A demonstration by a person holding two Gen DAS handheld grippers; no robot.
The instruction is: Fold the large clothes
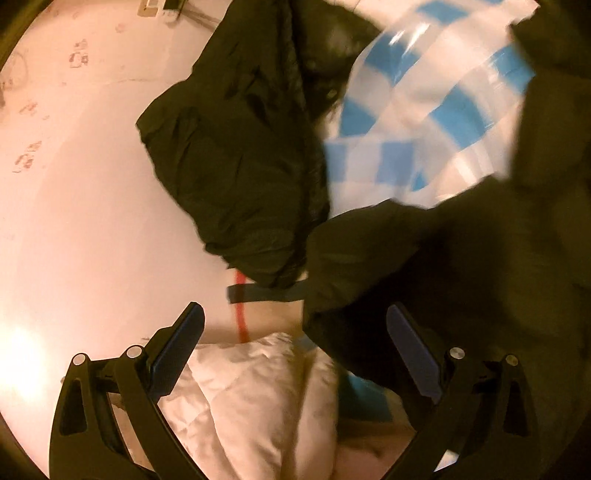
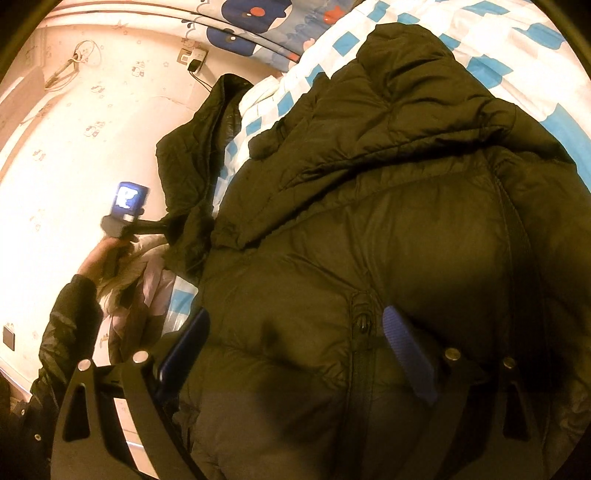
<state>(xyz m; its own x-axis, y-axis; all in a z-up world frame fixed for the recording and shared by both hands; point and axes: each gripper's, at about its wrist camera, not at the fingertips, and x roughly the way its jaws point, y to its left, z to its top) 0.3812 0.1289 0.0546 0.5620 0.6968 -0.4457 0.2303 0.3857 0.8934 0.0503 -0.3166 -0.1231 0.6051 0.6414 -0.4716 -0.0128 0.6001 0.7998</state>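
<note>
A dark puffer jacket (image 2: 369,221) lies spread on a blue-and-white checked bed sheet (image 2: 295,81). My right gripper (image 2: 297,347) is open just above the jacket's front, its fingers straddling a bulge beside the zipper (image 2: 364,325). One sleeve (image 2: 184,166) rises at the jacket's left edge. In the left wrist view that dark sleeve (image 1: 236,166) hangs in front of the wall, blurred. My left gripper (image 1: 299,328) is open below it, with nothing between its fingers. A hand (image 2: 99,258) holds the left tool, whose camera housing (image 2: 129,201) shows beside the sleeve.
A pale quilted garment (image 1: 251,398) lies bunched under my left gripper, next to the jacket. A pink patterned wall (image 2: 74,166) runs close along the bed's left side, with a socket and plug (image 2: 194,59). Cartoon-print fabric (image 2: 251,22) lies at the far end.
</note>
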